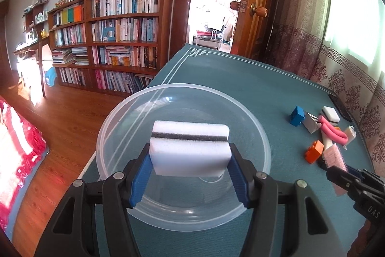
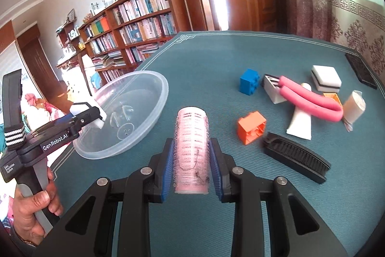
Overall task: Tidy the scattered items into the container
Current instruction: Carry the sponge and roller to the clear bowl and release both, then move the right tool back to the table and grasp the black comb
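Observation:
My left gripper (image 1: 190, 155) is shut on a white sponge (image 1: 190, 148) with a black stripe, held over the clear plastic bowl (image 1: 182, 216). From the right wrist view the same gripper (image 2: 93, 116) reaches over the bowl (image 2: 149, 127) rim. My right gripper (image 2: 191, 148) is shut on a pink hair roller (image 2: 191, 146), just right of the bowl. On the teal mat lie a blue block (image 2: 249, 81), an orange block (image 2: 251, 128), a pink foam loop (image 2: 310, 98), a second sponge (image 2: 326, 77), a black comb (image 2: 296, 157) and a white tube (image 2: 300, 122).
The table's left edge (image 1: 158, 74) drops to a wooden floor, with bookshelves (image 1: 115, 40) behind. A curtain (image 1: 346, 64) runs along the right side. A black flat object (image 2: 361, 70) lies at the far right of the mat. A hand (image 2: 36, 216) holds the left gripper's handle.

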Available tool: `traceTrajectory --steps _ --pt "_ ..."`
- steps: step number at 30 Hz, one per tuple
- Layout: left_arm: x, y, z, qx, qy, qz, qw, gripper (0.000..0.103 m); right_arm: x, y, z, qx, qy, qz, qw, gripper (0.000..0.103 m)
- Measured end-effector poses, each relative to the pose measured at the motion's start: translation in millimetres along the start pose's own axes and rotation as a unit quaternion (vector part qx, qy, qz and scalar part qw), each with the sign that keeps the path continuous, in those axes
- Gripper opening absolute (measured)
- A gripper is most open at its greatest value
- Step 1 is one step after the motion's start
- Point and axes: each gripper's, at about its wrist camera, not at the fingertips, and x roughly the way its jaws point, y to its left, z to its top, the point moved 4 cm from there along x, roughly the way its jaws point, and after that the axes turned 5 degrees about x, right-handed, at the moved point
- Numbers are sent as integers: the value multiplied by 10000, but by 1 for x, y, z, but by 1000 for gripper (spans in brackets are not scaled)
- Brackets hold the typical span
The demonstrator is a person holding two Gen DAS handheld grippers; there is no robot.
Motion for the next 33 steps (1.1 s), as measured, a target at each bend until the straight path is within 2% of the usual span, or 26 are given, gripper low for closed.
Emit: traceTrajectory --steps 7,9,11,13,23,24,26,28,33 --pt "10 20 -5 -65 129 83 9999 66 29 38 19 -283 9 226 9993 31" --pt "11 25 -6 -100 143 92 9998 69 38 45 23 -318 26 270 9991 31" --pt "13 29 -5 -133 149 113 9997 77 46 51 28 -351 53 308 9989 31" --pt "13 32 -5 -179 141 125 9997 81 54 56 32 -393 66 324 9987 31" --pt "11 39 -3 -389 151 159 9990 84 85 69 47 -463 213 482 9975 32" --pt "10 39 -3 -407 141 164 9989 84 87 68 47 -430 253 498 9975 33" --pt "8 40 -3 -436 128 169 9988 84 91 64 47 -370 274 526 9976 48" --pt "7 40 -3 -461 122 170 9987 84 90 61 47 -322 216 536 9978 58" --pt "7 37 -5 -444 157 193 9987 84 87 56 45 -241 182 539 9981 58"
